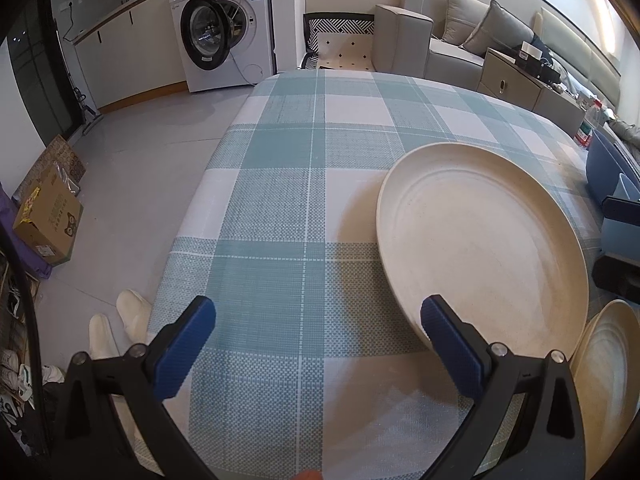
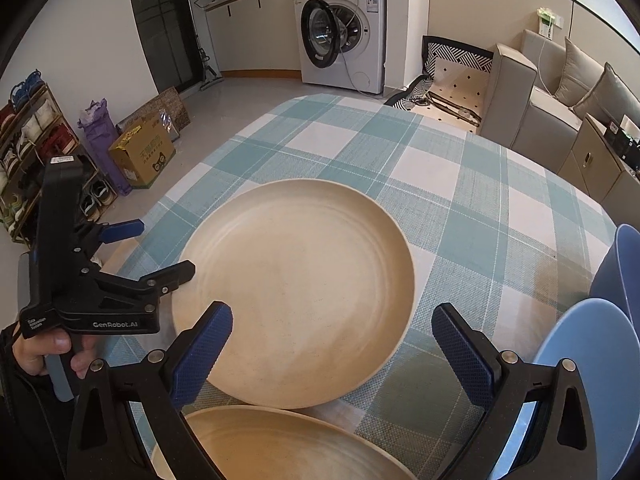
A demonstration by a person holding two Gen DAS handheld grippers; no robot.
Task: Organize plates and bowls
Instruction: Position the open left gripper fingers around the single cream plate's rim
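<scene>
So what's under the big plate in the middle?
The big cream plate sits on the checked tablecloth. Its near edge seems to overlap a second cream plate. Whatever lies beneath its middle is covered.

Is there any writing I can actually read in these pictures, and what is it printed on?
"GenRobot.AI": on the side of the left gripper, right wrist view.
"Data Automation System": small print on the same body, only just legible.
Cardboard box: printed characters and a cat-face logo, too blurred to read.
Washing machine: brand mark, panel and stickers, too small to read.
Plates, bowls and tablecloth: no text.
</scene>
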